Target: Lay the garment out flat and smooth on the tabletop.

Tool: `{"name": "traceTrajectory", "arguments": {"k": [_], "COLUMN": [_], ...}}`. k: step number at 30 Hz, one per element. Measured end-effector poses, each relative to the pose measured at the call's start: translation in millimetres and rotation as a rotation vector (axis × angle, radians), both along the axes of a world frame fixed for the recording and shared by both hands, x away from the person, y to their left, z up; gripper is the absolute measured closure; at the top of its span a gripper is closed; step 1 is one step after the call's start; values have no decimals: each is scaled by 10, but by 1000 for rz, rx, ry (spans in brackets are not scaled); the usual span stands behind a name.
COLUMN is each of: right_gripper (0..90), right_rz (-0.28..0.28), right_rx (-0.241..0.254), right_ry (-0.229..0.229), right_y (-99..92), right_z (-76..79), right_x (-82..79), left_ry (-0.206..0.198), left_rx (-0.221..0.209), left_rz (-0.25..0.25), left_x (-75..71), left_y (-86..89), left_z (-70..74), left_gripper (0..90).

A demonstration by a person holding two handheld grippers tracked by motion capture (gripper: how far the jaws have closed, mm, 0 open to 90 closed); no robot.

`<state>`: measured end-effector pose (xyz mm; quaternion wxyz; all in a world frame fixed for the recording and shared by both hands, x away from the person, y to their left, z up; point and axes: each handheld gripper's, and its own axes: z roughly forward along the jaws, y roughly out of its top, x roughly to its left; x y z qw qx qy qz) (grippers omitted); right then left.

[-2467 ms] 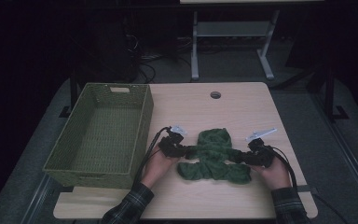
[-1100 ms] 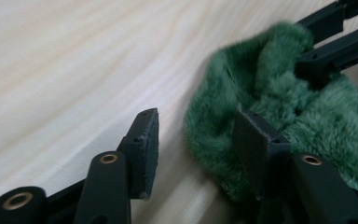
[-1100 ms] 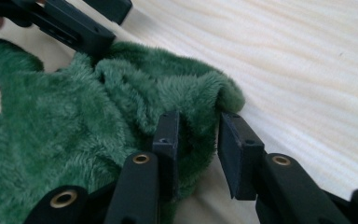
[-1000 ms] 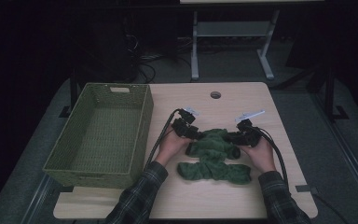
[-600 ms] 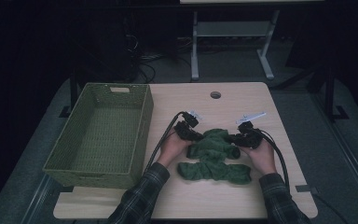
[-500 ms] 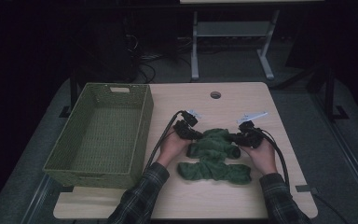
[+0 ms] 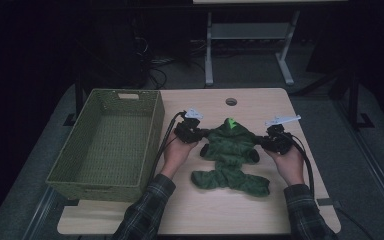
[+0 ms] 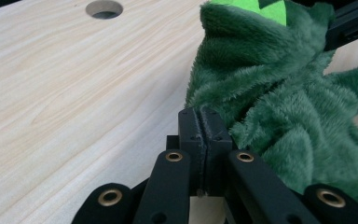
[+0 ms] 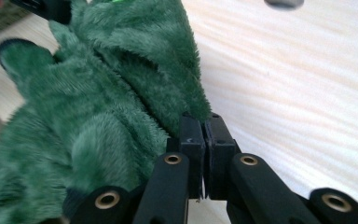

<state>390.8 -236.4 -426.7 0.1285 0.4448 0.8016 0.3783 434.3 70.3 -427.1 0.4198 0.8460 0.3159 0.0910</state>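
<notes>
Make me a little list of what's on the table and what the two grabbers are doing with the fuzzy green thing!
table: light wood, round hole near far edge
basket: green woven, left side, nothing inside
fuzzy green costume: spread between the grippers, bright green patch on top
left gripper: jaws shut on the costume's edge
right gripper: jaws shut on the opposite edge

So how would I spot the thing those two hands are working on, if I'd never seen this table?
Start at the pale wooden table, then look right of the big green woven basket. There, between the two hands, lies a fuzzy dark green garment, pinched at each side by a gripper. It is the table's one soft thing, with a bright green patch at its far end.
</notes>
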Motion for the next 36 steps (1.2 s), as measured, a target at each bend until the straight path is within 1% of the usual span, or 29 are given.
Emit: {"name": "traceTrajectory", "arguments": {"k": [2,3,5,6,7,9,13,15,17,18,20,21,23,25,26,28,30,31,32,33,36], "right_gripper": [878,878,879,879,879,879,880,879,840,809,718,705,673,644,635,611,609,590,585,585,572], "right_rz": [-8,-17,-25,-31,-38,-41,-45,-44,-29,-30,-20,-17,-15,-10,-13,-23,-27,-28,-31,-34,-36], "right_rx": [-13,-17,-25,-28,-32,-38,-57,-58,-75,-74,-70,-67,-62,-59,-59,-47,-28,-25,-25,-22,-9], "right_ry": [25,51,78,95,102,104,101,99,95,99,93,89,79,59,51,19,7,11,17,14,9], "right_y": [4,9,9,11,11,9,36,37,52,56,50,46,36,16,10,-26,-62,-82,-100,-111,-144], "right_z": [-81,-145,-234,-279,-325,-362,-399,-400,-388,-377,-327,-293,-215,-126,-94,-9,39,61,90,104,168], "right_x": [50,86,140,166,193,215,227,229,234,230,224,218,198,183,173,140,118,114,108,101,72], "left_ry": [12,19,22,30,34,28,10,3,2,-2,6,9,6,25,26,19,12,12,12,9,16], "left_rx": [15,27,41,43,46,61,100,102,94,82,67,50,39,14,12,8,6,6,7,5,12], "left_rz": [10,10,11,14,17,15,-1,-2,-9,0,11,24,24,33,33,39,41,41,38,39,30], "left_x": [37,59,96,116,124,140,165,166,170,167,164,159,161,150,144,119,99,99,77,61,12], "left_y": [-22,-28,-43,-57,-66,-90,-113,-122,-119,-115,-97,-82,-51,-27,-17,-7,5,5,11,14,27], "left_z": [-105,-154,-231,-285,-312,-375,-438,-445,-419,-401,-363,-332,-284,-227,-195,-126,-52,-52,18,55,131], "left_gripper": [888,889,889,889,889,889,886,882,865,844,786,745,704,658,643,615,590,571,550,532,479]}}
